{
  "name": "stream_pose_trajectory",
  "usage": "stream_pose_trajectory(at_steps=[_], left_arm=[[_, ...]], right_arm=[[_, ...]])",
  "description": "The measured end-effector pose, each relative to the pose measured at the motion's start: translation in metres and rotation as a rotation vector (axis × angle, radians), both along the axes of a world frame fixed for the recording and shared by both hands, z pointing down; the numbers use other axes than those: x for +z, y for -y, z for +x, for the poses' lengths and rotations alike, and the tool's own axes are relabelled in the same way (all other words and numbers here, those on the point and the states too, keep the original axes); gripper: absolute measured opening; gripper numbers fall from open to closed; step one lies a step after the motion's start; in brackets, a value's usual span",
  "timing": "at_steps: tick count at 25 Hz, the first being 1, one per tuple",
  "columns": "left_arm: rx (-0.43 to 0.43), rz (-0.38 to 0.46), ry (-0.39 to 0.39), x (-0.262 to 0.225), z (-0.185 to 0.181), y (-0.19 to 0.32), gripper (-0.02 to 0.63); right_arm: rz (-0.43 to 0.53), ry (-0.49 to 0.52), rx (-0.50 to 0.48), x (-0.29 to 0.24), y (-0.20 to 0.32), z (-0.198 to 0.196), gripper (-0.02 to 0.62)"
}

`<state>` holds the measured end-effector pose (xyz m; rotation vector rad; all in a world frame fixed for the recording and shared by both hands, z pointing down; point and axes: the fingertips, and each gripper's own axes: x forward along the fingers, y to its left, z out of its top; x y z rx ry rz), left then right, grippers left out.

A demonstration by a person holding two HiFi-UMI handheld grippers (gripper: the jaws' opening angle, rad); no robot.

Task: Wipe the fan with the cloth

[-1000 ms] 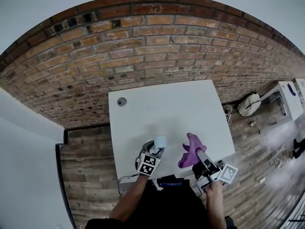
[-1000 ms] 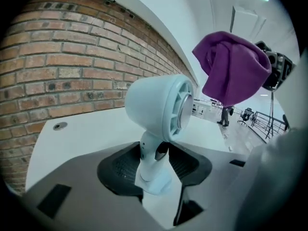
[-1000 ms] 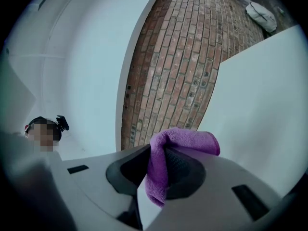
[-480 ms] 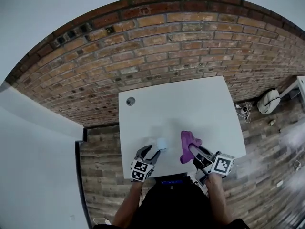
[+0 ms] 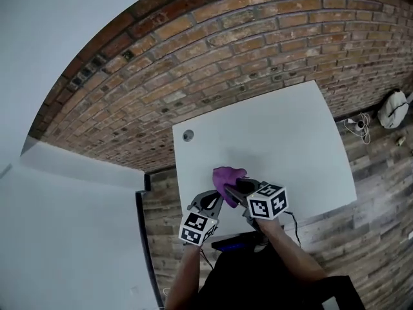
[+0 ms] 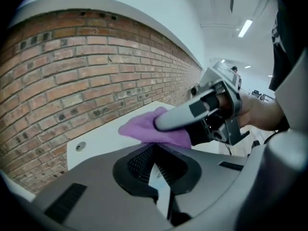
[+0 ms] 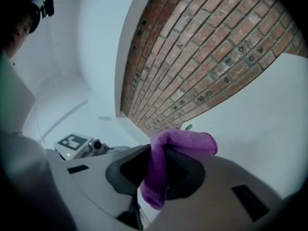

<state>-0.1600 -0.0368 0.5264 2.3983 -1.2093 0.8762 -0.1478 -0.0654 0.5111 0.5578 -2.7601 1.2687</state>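
My right gripper point(image 5: 233, 186) is shut on the purple cloth point(image 5: 227, 174), which hangs out of its pads and folds over the upper jaw point(image 7: 183, 143). It sits just ahead of my left gripper point(image 5: 210, 202), and in the left gripper view the cloth point(image 6: 144, 129) lies right beyond my jaws. The left gripper point(image 6: 156, 165) has its jaws shut, with only a thin white sliver showing in the slit between the pads; I cannot tell what it is. The small white fan shows in no current view.
The white table point(image 5: 277, 134) stands against a brick wall point(image 5: 258, 37) and has a round cable hole point(image 5: 188, 135) near its far left corner. Wooden floor point(image 5: 381, 166) surrounds it, with a white bag point(image 5: 393, 108) and cables at the right.
The right gripper swung left with the cloth to just ahead of the left gripper. The left jaws went from open to shut and rose. The white fan is no longer seen.
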Motion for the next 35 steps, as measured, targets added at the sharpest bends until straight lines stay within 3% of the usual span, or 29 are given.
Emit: stream_pose_trajectory(at_steps=[5, 8, 11, 14, 16, 19, 23, 28, 30, 32, 35], left_arm=[[0.000, -0.008, 0.073, 0.001, 0.001, 0.003, 0.006], [-0.015, -0.001, 0.056, 0.001, 0.001, 0.002, 0.006], [-0.011, -0.002, 0.063, 0.002, 0.001, 0.001, 0.006], [-0.008, 0.000, 0.072, 0.001, 0.000, 0.001, 0.006], [-0.014, 0.003, 0.068, 0.000, 0.000, 0.002, 0.005], [-0.017, 0.001, 0.068, 0.000, 0.000, 0.000, 0.005], [-0.016, 0.005, 0.072, 0.001, 0.001, 0.000, 0.005], [-0.010, 0.006, 0.082, 0.002, 0.000, -0.001, 0.005], [-0.003, 0.006, 0.089, 0.002, 0.000, -0.001, 0.005], [-0.002, 0.008, 0.094, 0.001, 0.000, 0.000, 0.005], [-0.003, 0.009, 0.100, 0.002, 0.000, -0.001, 0.005]], right_arm=[[0.000, -0.030, 0.084, 0.047, 0.003, 0.015, 0.064], [-0.139, -0.134, 0.075, 0.112, -0.007, 0.026, 0.064], [-0.257, -0.044, 0.150, 0.113, -0.008, 0.039, 0.064], [-0.217, 0.202, 0.173, 0.036, 0.002, 0.038, 0.064], [-0.163, 0.288, 0.116, -0.002, 0.001, 0.022, 0.064], [-0.131, 0.244, 0.068, 0.006, -0.009, 0.000, 0.064], [-0.098, 0.223, 0.162, 0.033, -0.004, 0.013, 0.064], [-0.257, 0.117, 0.225, 0.086, 0.005, 0.043, 0.064], [-0.245, 0.180, 0.233, 0.058, 0.008, 0.050, 0.064], [-0.183, 0.240, 0.175, 0.018, 0.004, 0.036, 0.064], [-0.116, 0.188, 0.067, 0.003, -0.009, 0.003, 0.064]])
